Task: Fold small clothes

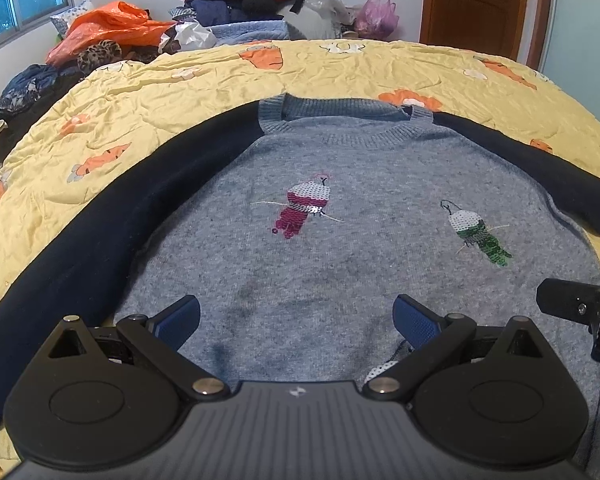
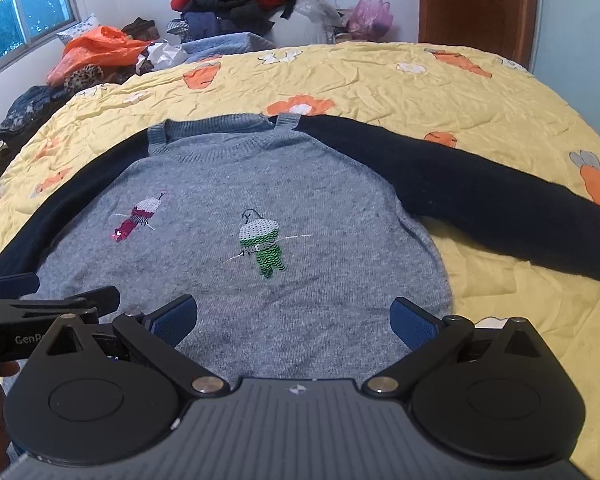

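Note:
A small grey-blue knit sweater [image 1: 340, 248] with dark navy sleeves lies flat, front up, on the yellow quilt; it also shows in the right wrist view [image 2: 228, 200]. It bears a pink sequin figure [image 1: 306, 206] and a green one [image 2: 262, 246]. Both sleeves [image 2: 480, 196] are spread out to the sides. My left gripper [image 1: 296, 320] is open and empty, hovering over the sweater's lower hem. My right gripper [image 2: 294, 322] is open and empty over the hem's right part. The left gripper's side shows in the right wrist view [image 2: 48, 304].
The yellow carrot-print quilt [image 1: 340, 68] covers the bed. A pile of clothes and plastic bags [image 1: 236, 0] sits behind the bed against the wall. A brown door [image 2: 476, 4] stands at the back right, a window [image 2: 20, 12] at the back left.

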Motion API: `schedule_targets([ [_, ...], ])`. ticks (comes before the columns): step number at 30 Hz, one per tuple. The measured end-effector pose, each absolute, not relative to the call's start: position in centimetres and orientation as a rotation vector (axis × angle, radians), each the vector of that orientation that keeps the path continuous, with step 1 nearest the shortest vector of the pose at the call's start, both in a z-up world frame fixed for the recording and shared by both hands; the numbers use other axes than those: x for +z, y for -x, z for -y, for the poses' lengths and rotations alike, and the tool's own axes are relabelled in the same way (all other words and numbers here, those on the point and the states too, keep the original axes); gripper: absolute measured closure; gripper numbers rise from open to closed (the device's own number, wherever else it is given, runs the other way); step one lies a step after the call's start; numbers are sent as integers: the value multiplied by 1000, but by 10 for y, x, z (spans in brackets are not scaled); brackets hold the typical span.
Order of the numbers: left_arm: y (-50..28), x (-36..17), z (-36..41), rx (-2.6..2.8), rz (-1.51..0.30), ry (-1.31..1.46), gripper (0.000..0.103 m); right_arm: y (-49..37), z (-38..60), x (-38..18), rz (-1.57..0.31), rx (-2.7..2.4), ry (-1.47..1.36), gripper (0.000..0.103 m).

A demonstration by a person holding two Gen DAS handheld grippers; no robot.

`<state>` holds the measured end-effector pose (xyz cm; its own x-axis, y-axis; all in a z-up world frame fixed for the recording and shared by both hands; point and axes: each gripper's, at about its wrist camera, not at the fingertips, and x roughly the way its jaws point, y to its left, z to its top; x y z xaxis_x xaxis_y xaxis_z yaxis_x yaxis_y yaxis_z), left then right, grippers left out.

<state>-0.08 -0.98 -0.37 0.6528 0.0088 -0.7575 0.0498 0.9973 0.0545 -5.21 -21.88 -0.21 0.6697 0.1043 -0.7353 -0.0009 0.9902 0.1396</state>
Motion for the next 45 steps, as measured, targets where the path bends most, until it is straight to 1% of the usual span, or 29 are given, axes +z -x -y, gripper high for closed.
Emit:
schedule_targets([
  [5,-1,-4,12,-19,-864,-81,0,55,222,2,-789,48,-142,0],
  [25,-8,-8,21,-15,-879,-101,0,54,232,1,-761,47,-150,0],
  [32,-10,-8,27,-15,-881,-113,0,54,240,-1,-743,87,-201,0],
  [39,-13,-8,33,-14,-885,-117,0,57,244,2,-690,67,-161,0],
  [45,-15,-8,42,-15,-885,-127,0,55,247,2,-714,97,-137,0],
])
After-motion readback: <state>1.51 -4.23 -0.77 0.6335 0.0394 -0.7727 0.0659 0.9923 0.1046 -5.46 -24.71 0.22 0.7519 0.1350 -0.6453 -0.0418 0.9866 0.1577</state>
